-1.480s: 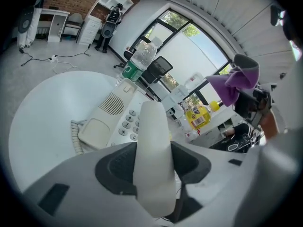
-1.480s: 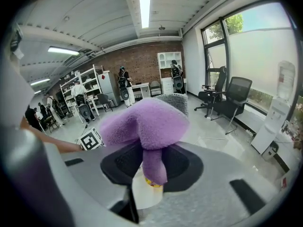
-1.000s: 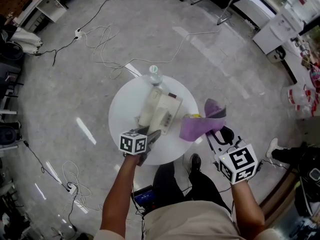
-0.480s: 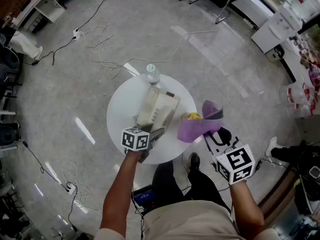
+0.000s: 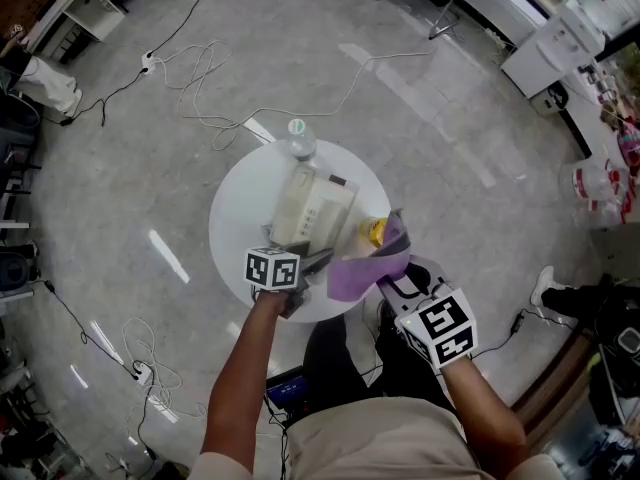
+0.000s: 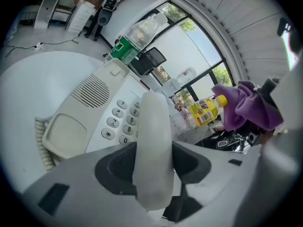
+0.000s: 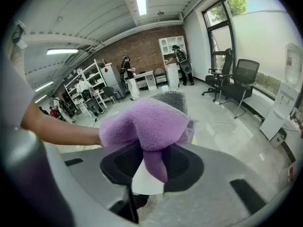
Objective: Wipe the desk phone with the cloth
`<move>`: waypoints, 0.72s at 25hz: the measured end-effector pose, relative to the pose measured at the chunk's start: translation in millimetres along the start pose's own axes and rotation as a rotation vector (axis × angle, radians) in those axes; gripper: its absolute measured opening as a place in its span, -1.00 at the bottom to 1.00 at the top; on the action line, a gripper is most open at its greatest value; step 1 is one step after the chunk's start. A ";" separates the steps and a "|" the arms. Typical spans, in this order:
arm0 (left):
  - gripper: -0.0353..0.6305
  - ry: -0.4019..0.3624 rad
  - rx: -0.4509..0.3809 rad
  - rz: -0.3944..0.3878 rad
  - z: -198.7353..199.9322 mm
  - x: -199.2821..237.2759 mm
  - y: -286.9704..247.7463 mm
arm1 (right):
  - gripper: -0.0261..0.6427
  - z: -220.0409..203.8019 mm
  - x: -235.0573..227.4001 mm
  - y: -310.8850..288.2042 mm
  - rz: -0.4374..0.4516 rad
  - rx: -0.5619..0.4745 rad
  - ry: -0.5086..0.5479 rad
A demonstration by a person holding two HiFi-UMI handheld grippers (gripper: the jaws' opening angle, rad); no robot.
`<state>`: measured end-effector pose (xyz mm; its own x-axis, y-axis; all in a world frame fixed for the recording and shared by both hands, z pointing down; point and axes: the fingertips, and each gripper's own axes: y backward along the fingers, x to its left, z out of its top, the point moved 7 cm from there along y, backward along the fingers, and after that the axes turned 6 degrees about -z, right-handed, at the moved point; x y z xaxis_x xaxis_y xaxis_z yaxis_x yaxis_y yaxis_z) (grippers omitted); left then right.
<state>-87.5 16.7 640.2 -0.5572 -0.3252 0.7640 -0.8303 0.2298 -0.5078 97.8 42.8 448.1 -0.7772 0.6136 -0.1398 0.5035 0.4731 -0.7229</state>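
Note:
A beige desk phone point(image 5: 318, 208) lies on a round white table point(image 5: 240, 233). In the left gripper view its keypad and empty cradle point(image 6: 90, 115) show. My left gripper point(image 5: 303, 266) point(image 6: 152, 162) is shut on the phone's handset point(image 6: 151, 145), at the near edge of the base. My right gripper point(image 5: 385, 280) point(image 7: 149, 167) has a purple cloth point(image 5: 362, 265) point(image 7: 147, 124) pinched between its jaws, and those jaws are opening. The cloth hangs over the table's near right edge, just right of the phone.
A clear bottle with a green label point(image 5: 300, 141) point(image 6: 137, 34) stands at the table's far edge behind the phone. A small yellow bottle point(image 5: 372, 231) point(image 6: 207, 110) sits right of the phone, close to the cloth. Cables point(image 5: 210, 78) lie on the floor beyond.
My right gripper has carried the cloth left and nearer, from off the table's right side to its near right edge beside the phone. The left gripper has barely moved.

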 end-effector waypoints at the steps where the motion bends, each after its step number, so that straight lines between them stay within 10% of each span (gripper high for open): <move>1: -0.26 -0.009 0.006 0.004 -0.2 0.4 -1.0 | -0.58 -1.2 2.2 -1.8 0.007 0.004 0.002; 18: -0.26 -0.019 0.012 0.027 -4.2 15.5 16.9 | -0.58 -10.4 5.7 -10.8 0.017 0.035 0.002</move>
<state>-110.0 19.4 645.1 -0.5791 -0.3370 0.7424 -0.8152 0.2273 -0.5327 91.9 47.7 462.1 -0.7679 0.6226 -0.1506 0.5029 0.4403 -0.7438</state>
